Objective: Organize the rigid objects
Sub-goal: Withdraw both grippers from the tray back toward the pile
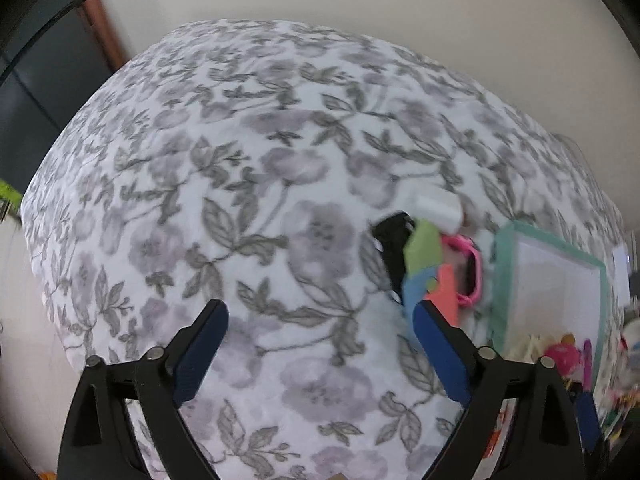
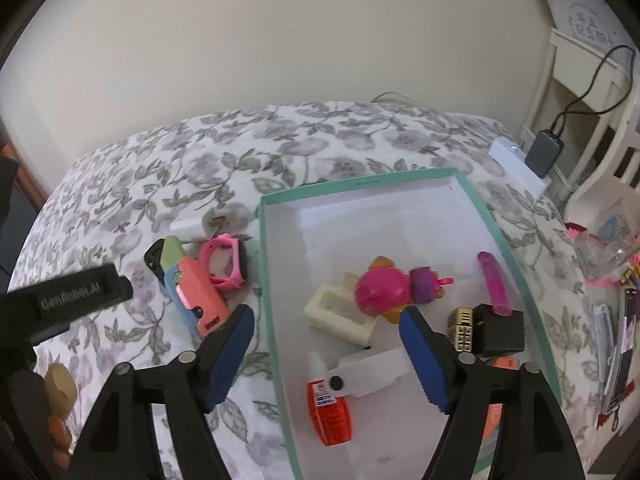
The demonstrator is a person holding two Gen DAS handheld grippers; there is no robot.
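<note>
Floral bedspread [image 2: 160, 184] carries a teal-rimmed box [image 2: 516, 256] holding toys

- Floral cloth [image 2: 320, 140]: white with grey-lilac flowers and grey leaves; covers the whole work surface in both views.
- Wall [image 2: 280, 40]: plain cream, behind the far edge of the cloth.
- White device [image 2: 516, 164]: long white block with 1 small lit indicator; lies at the far right edge of the cloth.
- Dark grey box [image 2: 543, 153]: stands just beside the white device; 1 black cable [image 2: 592, 84] runs up from it.
- Cream shelf unit [image 2: 592, 92]: stands to the right of the cloth, against the wall.
- Dark panel [image 1: 36, 92] with reddish-brown trim [image 1: 102, 28]: occupies the upper left of the left wrist view.
</note>
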